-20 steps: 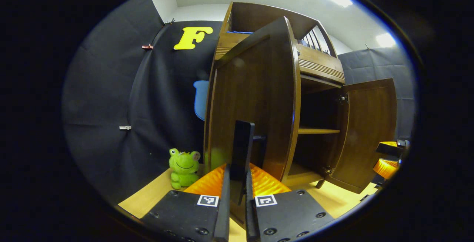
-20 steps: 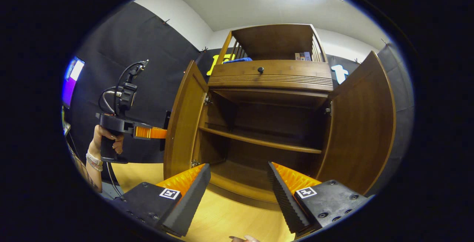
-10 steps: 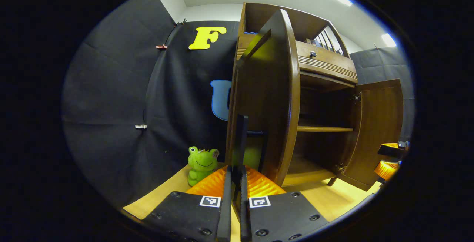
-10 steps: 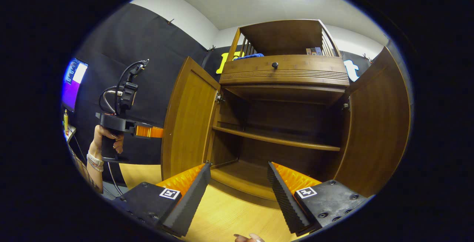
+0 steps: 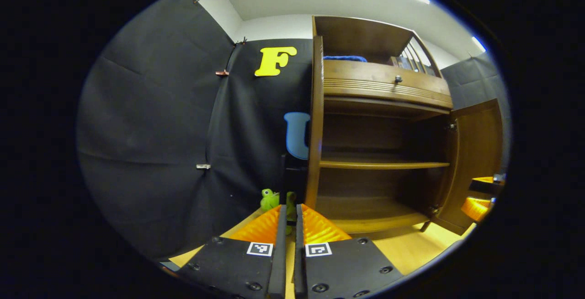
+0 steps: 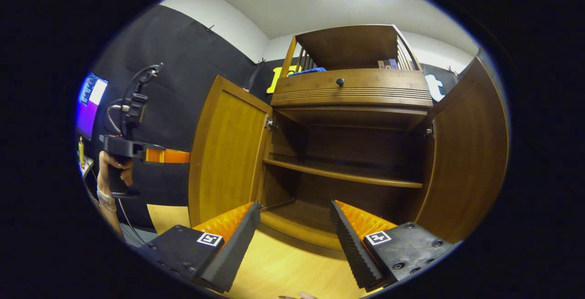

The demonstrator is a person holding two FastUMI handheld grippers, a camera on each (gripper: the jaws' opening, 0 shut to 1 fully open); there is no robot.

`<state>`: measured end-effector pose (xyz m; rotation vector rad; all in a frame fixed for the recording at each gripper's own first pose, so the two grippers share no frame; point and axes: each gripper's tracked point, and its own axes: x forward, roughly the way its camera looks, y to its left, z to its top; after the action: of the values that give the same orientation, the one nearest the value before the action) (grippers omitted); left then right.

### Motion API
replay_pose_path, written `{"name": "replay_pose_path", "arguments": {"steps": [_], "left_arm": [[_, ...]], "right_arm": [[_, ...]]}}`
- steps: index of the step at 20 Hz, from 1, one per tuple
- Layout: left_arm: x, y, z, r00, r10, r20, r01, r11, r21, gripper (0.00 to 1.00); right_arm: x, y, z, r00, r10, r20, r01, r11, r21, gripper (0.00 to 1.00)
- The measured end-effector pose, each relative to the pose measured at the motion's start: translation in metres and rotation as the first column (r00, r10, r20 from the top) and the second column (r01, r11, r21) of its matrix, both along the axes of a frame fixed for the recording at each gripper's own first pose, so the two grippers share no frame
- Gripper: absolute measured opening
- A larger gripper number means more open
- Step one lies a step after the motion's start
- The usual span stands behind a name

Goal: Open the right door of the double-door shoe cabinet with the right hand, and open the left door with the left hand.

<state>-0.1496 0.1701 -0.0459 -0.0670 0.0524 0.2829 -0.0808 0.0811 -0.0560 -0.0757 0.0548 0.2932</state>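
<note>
Facing edge-on left door [image 5: 315, 120], frog toy [image 5: 269, 199] beside

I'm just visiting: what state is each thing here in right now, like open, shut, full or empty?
Left door: swung wide open.
Right door: swung wide open.
Drawer: shut.
Cabinet shelves: empty.
Left gripper: fingers nearly together; whether they grip the door handle cannot be told.
Right gripper: open, holding nothing.
Green frog toy: on the floor beside the cabinet.

Shoe cabinet [image 6: 352, 93] glossy dark wood; floor [image 6: 283, 271] smooth pale wood; frog [image 5: 269, 198] plush.
</note>
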Motion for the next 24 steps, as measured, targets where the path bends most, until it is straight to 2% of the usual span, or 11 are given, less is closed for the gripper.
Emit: {"name": "replay_pose_path", "arguments": {"steps": [3, 6, 9, 12, 13, 14, 16, 20, 24], "left_arm": [[-0.006, -0.030, 0.019, 0.995, -0.078, 0.065, 0.077, 0.997, 0.017, 0.13], [0.002, -0.065, 0.012, 0.985, -0.165, 0.052, 0.163, 0.986, 0.039, 0.42], [0.016, -0.084, 0.010, 0.979, -0.197, 0.061, 0.193, 0.979, 0.059, 0.70], [0.031, -0.101, 0.011, 0.974, -0.216, 0.069, 0.213, 0.975, 0.056, 0.89], [0.034, -0.103, 0.012, 0.973, -0.217, 0.072, 0.213, 0.975, 0.066, 0.94], [0.038, -0.106, 0.014, 0.974, -0.213, 0.076, 0.207, 0.975, 0.082, 0.94], [0.046, -0.112, 0.014, 0.974, -0.211, 0.079, 0.202, 0.973, 0.107, 0.94], [0.057, -0.132, 0.008, 0.962, -0.266, 0.062, 0.258, 0.960, 0.114, 0.94], [0.064, -0.129, 0.008, 0.968, -0.244, 0.061, 0.235, 0.964, 0.123, 0.94]], "right_arm": [[0.006, -0.012, 0.001, 0.999, -0.048, 0.005, 0.048, 0.999, 0.003, 0.98], [0.008, -0.030, 0.004, 0.992, -0.124, 0.027, 0.125, 0.992, -0.012, 0.95], [0.009, -0.049, 0.014, 0.978, -0.198, 0.064, 0.199, 0.980, -0.010, 0.97], [0.003, -0.061, 0.023, 0.969, -0.232, 0.088, 0.233, 0.972, 0.000, 0.99], [0.002, -0.064, 0.024, 0.967, -0.238, 0.091, 0.239, 0.971, -0.001, 0.97], [0.000, -0.069, 0.026, 0.964, -0.249, 0.093, 0.250, 0.968, -0.006, 0.95], [-0.003, -0.076, 0.026, 0.959, -0.265, 0.097, 0.267, 0.964, -0.011, 0.97], [-0.005, -0.086, 0.030, 0.954, -0.279, 0.106, 0.282, 0.959, -0.018, 0.97], [-0.004, -0.090, 0.032, 0.955, -0.275, 0.110, 0.279, 0.960, -0.017, 0.95]]}}
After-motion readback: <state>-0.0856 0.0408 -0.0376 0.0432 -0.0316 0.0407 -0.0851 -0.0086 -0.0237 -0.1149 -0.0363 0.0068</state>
